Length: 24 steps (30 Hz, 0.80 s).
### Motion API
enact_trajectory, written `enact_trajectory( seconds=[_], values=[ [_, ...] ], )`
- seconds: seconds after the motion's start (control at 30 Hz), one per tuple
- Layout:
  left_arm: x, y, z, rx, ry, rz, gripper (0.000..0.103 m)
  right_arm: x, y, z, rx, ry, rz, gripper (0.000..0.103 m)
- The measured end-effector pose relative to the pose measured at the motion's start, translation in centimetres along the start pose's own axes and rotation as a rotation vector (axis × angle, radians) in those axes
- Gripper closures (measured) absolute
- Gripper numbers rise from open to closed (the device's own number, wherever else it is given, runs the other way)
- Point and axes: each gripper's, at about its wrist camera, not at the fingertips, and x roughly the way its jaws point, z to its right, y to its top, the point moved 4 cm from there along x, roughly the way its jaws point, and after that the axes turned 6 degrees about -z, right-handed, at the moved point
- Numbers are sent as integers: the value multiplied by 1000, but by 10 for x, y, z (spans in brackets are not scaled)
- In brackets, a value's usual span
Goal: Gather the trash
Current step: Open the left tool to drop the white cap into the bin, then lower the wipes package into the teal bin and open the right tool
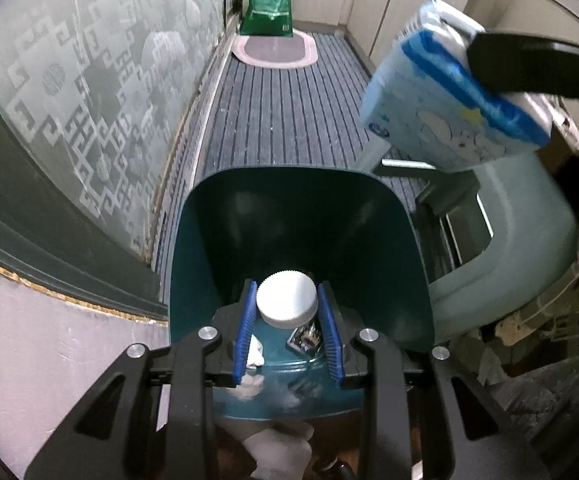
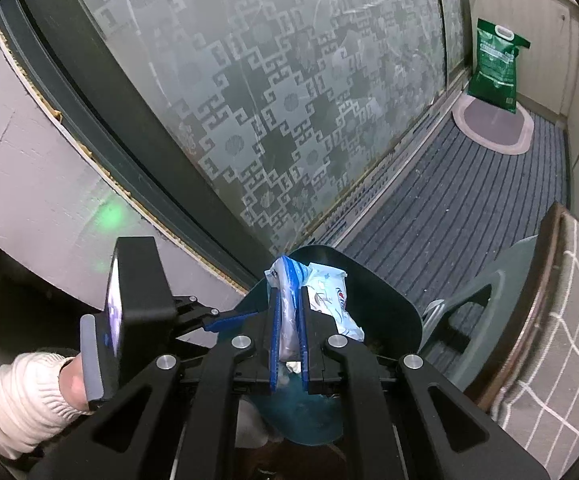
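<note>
My left gripper (image 1: 287, 300) is shut on a bottle with a white ribbed cap (image 1: 287, 298), held over the open mouth of a dark teal trash bin (image 1: 217, 216). White tissue scraps (image 1: 254, 354) lie low in the bin. My right gripper (image 2: 288, 300) is shut on a light blue tissue pack (image 2: 329, 300) and holds it above the same bin (image 2: 393, 312). In the left wrist view the pack (image 1: 437, 104) hangs at the upper right, pinched by the right gripper's black finger (image 1: 529, 68).
A frosted patterned glass door (image 1: 89, 80) runs along the left. A striped grey floor mat (image 1: 289, 120) leads to an oval rug (image 1: 275, 46) and a green bag (image 1: 269, 4). A pale green stool (image 1: 505, 248) stands right of the bin. A checked cloth (image 2: 561, 340) lies at right.
</note>
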Motion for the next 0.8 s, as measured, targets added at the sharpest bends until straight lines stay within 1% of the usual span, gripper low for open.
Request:
enact_trajectory(
  seconds=[0.07, 0.17, 0.27, 0.33, 0.4, 0.47, 0.67, 0.8],
  values=[
    [4, -1, 0, 5, 6, -11, 69, 3, 0, 2, 15, 0, 3, 95],
    [7, -2, -2, 5, 8, -28, 61, 10, -1, 6, 34, 2, -8, 95],
    [6, -4, -2, 11, 12, -30, 61, 20, -3, 9, 46, -11, -31, 95],
    [2, -3, -2, 14, 16, -16, 61, 26, -5, 9, 50, -18, -44, 95],
    [-7, -2, -2, 14, 16, 9, 66, 33, -6, 7, 50, -26, -58, 95],
    [-19, 0, -4, 8, 15, 43, 68, 41, -9, 6, 48, -32, -73, 95],
    [-61, 6, -10, -23, 19, 161, 78, 65, -17, 6, 46, -54, -123, 95],
    [-86, 10, -10, -36, 14, 222, 79, 78, -24, 5, 40, -62, -157, 95]
  ],
)
